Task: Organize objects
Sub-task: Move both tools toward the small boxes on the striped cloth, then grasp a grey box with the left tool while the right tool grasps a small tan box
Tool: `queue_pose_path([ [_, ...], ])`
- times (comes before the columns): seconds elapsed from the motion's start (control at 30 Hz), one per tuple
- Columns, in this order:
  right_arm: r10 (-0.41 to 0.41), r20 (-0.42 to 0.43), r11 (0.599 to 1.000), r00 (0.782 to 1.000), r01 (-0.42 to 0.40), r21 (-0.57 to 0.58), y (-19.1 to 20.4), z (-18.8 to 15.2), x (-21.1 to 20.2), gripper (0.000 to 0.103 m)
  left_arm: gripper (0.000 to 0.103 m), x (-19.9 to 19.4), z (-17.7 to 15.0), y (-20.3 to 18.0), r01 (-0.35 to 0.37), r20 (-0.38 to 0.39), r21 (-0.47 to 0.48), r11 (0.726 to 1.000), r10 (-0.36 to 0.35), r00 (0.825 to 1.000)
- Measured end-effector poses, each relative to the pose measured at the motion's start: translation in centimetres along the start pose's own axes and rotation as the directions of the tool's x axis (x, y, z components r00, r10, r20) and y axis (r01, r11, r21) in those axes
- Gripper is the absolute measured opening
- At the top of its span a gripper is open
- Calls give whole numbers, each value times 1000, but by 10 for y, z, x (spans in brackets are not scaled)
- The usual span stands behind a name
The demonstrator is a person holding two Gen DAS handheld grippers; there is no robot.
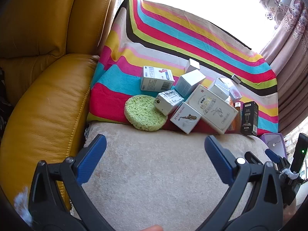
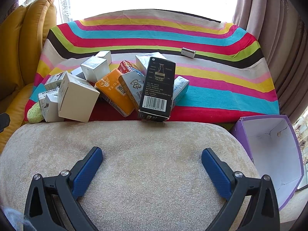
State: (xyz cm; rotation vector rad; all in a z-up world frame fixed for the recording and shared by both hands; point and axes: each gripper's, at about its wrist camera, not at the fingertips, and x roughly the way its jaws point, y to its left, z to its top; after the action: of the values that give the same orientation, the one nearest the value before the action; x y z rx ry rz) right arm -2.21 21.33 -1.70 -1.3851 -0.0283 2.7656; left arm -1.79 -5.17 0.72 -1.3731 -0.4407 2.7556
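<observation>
A heap of small cartons lies on a striped cloth point(image 1: 173, 36): a large white box point(image 1: 211, 108), a blue-and-white medicine box point(image 1: 156, 79), a black box point(image 2: 156, 90), an orange box point(image 2: 114, 94), a plain white box point(image 2: 78, 100). A round green sponge point(image 1: 144, 112) lies at the heap's left. An open purple box point(image 2: 273, 154) stands to the right. My left gripper point(image 1: 154, 150) is open and empty over a beige cushion point(image 1: 154, 173). My right gripper point(image 2: 152, 162) is open and empty over the same cushion point(image 2: 134, 144), short of the heap.
A yellow leather armchair point(image 1: 38, 77) stands to the left. Curtains point(image 2: 269, 19) and a bright window are behind. A small lone box point(image 2: 188, 52) lies far back on the cloth point(image 2: 221, 88). The right gripper's body point(image 1: 279, 165) shows at the left wrist view's right edge.
</observation>
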Motion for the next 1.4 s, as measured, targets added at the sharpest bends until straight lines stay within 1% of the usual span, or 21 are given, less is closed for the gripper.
queue_pose_path([
  [0.1, 30, -6, 999, 1000, -30, 13, -5, 0, -2, 103, 102, 4, 7, 11, 20, -25, -10, 1000, -20, 999],
  [0.17, 77, -53, 997, 996, -76, 11, -10, 6, -1, 103, 102, 1, 11, 10, 35, -29, -7, 999, -35, 999],
  [0.23, 149, -92, 989, 985, -149, 13, -18, 12, -2, 103, 102, 7, 22, 8, 42, -46, 17, 999, -42, 998],
  [0.3, 229, -109, 974, 967, -227, 23, -28, 17, -7, 103, 100, 10, 34, 6, 50, -45, 33, 998, -49, 998],
  [0.33, 262, -109, 965, 959, -261, 28, -34, 21, -11, 103, 99, 10, 41, 4, 53, -36, 41, 998, -52, 998],
  [0.37, 275, -87, 961, 958, -273, 32, -41, 27, -16, 103, 99, 9, 49, 0, 51, -22, 51, 997, -50, 999],
  [0.47, 217, 39, 976, 975, -217, -11, -63, 55, -35, 103, 99, 9, 75, -15, 63, 23, 95, 993, -65, 998],
  [0.53, 146, 114, 989, 983, -145, -18, -79, 79, -38, 103, 99, 18, 96, -29, 80, 21, 126, 989, -83, 996],
  [0.57, 130, 146, 991, 981, -131, -6, -88, 93, -34, 103, 99, 27, 107, -36, 90, 2, 132, 987, -91, 996],
  [0.63, 120, 161, 992, 980, -124, 14, -104, 121, -19, 103, 99, 41, 126, -55, 116, 2, 171, 978, -118, 993],
  [0.7, 100, 155, 995, 983, -103, 11, -116, 147, 2, 103, 98, 66, 142, -70, 139, -58, 185, 973, -130, 990],
  [0.77, 80, 155, 997, 985, -80, -6, -121, 168, 25, 103, 93, 86, 156, -86, 183, -96, 192, 964, -167, 981],
  [0.87, 99, 142, 994, 985, -92, -56, -124, 190, 64, 103, 90, 120, 172, -104, 193, -148, 191, 962, -166, 975],
  [0.93, 97, 132, 990, 987, -83, -111, -122, 203, 90, 103, 87, 145, 177, -112, 180, -191, 197, 964, -142, 971],
  [1.03, 90, 108, 973, 990, -64, -220, -114, 218, 128, 103, 86, 175, 180, -125, 147, -239, 237, 960, -89, 967],
  [1.1, 103, 92, 959, 990, -74, -273, -112, 227, 149, 103, 86, 191, 179, -130, 134, -266, 258, 957, -63, 962],
  [1.2, 134, 80, 946, 988, -104, -307, -113, 240, 177, 102, 84, 212, 176, -133, 105, -297, 281, 954, -17, 955],
  [1.23, 147, 68, 941, 987, -118, -319, -113, 245, 185, 99, 80, 217, 174, -135, 106, -304, 290, 951, -14, 953],
  [1.3, 136, 36, 933, 990, -116, -340, -110, 250, 203, 89, 73, 226, 170, -138, 108, -325, 303, 947, -4, 946],
  [1.37, 127, 4, 930, 992, -117, -349, -109, 252, 218, 74, 59, 232, 168, -139, 110, -335, 313, 943, 1, 942],
  [1.4, 129, -15, 928, 992, -126, -350, -111, 252, 227, 70, 54, 237, 168, -139, 110, -340, 317, 942, 4, 940],
])
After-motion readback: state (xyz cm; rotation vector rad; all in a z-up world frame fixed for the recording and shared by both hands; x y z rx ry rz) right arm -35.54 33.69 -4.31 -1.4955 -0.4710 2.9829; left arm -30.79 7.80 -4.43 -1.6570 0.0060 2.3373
